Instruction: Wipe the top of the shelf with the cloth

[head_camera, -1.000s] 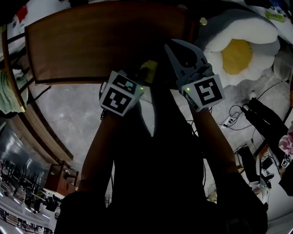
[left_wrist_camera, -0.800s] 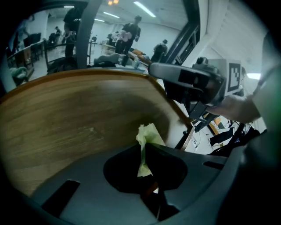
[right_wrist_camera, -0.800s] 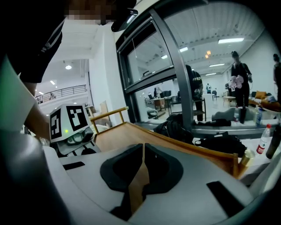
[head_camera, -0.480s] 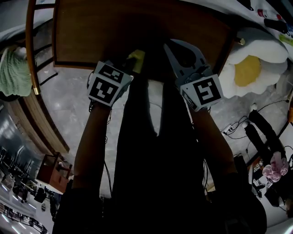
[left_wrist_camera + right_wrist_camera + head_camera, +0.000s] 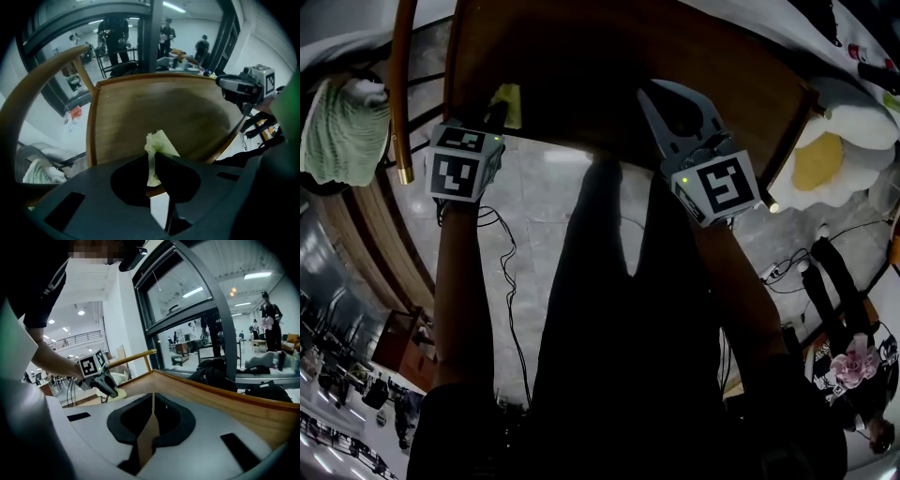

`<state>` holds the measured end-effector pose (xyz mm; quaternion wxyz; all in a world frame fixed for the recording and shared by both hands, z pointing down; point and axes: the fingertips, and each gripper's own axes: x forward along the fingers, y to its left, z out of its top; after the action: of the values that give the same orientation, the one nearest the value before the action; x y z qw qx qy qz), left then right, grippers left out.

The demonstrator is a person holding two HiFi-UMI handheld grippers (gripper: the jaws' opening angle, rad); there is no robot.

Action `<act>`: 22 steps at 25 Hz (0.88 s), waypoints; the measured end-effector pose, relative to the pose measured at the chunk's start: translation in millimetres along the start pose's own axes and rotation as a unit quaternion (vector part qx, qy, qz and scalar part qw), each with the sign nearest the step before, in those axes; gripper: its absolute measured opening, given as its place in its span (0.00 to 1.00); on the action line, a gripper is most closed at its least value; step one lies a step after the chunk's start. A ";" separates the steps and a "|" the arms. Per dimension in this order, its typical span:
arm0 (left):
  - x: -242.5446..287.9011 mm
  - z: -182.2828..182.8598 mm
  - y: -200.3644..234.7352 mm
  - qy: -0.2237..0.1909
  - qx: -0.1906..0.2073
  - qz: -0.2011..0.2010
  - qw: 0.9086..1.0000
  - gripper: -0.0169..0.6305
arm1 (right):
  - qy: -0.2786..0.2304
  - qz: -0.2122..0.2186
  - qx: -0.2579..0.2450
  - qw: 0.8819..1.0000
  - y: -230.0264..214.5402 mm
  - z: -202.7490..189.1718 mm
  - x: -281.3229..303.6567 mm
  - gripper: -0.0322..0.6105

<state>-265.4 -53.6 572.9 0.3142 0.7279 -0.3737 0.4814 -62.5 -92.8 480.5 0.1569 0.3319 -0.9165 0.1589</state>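
Pinching cloth (image 5: 157,143) at shelf (image 5: 192,110) near-left corner — left gripper (image 5: 152,158); right gripper (image 5: 153,401) jaws closed (empty), bare top ahead.

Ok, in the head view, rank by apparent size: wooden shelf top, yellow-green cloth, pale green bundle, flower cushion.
1. Brown wooden shelf top.
2-3. White flower-shaped cushion and pale green fabric bundle: alike, unranked.
4. Yellow-green cloth, smallest.

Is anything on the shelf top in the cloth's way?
Nothing visible lies on the shelf top. The cloth is pinched in the left gripper at the near left corner; only the shut right gripper is over the right side.
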 end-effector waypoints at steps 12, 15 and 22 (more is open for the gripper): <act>-11.4 -17.0 55.8 0.010 -0.044 0.073 0.996 0.08 | 0.003 -0.016 -0.002 1.000 11.3 0.3 8.8 0.09; -13.4 -19.0 62.0 0.008 -0.056 0.090 0.994 0.08 | -0.003 -0.024 -0.001 1.000 11.2 3.3 6.9 0.09; -14.3 -14.7 62.0 -0.041 -0.071 0.086 0.993 0.08 | -0.012 -0.049 -0.001 0.999 0.4 15.6 -20.4 0.09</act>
<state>-328.4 -70.6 570.6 0.3074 0.6880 -0.4804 0.4487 -50.7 -87.3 458.3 0.1536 0.3780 -0.9012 0.1460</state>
